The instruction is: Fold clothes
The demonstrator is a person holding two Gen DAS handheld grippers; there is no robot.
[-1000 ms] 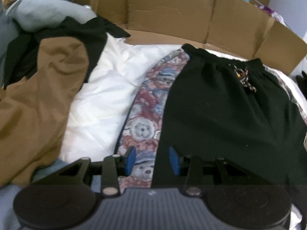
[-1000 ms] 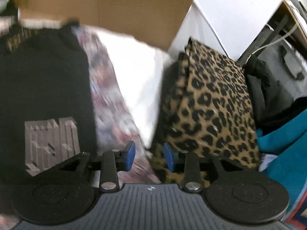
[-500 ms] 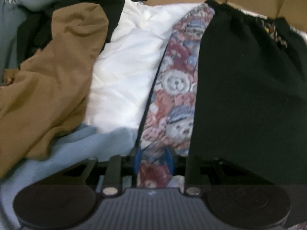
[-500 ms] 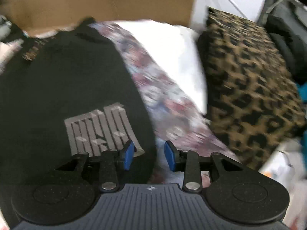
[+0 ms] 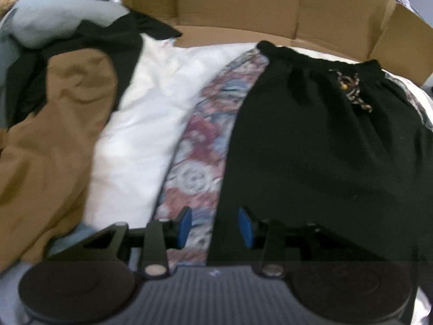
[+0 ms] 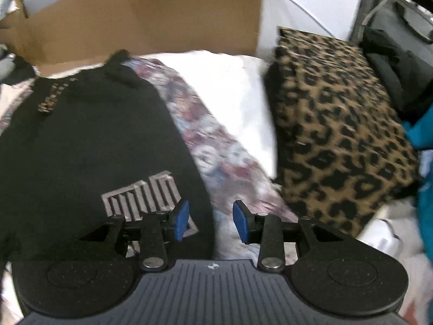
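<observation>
A pair of black shorts point(image 5: 324, 146) with a patterned drawstring lies flat over a teddy-bear print cloth point(image 5: 200, 162) on white bedding point(image 5: 146, 124). My left gripper point(image 5: 215, 227) hangs open over the shorts' left hem edge, with nothing between its blue pads. In the right wrist view the same black shorts point(image 6: 86, 146) show a grey printed logo point(image 6: 143, 192). My right gripper point(image 6: 211, 219) is open above the shorts' right edge, where the bear print cloth point(image 6: 216, 151) begins.
A brown garment point(image 5: 54, 135), black clothing and a grey-blue piece are heaped at the left. Cardboard walls point(image 5: 243, 5) stand behind. A folded leopard-print cloth point(image 6: 338, 124) lies at the right, with teal fabric point(image 6: 425, 135) and dark bags beyond.
The left gripper, nearly shut low on the bear print cloth half a second ago, has opened and pulled back. The right gripper has shifted slightly right along the shorts' edge.
</observation>
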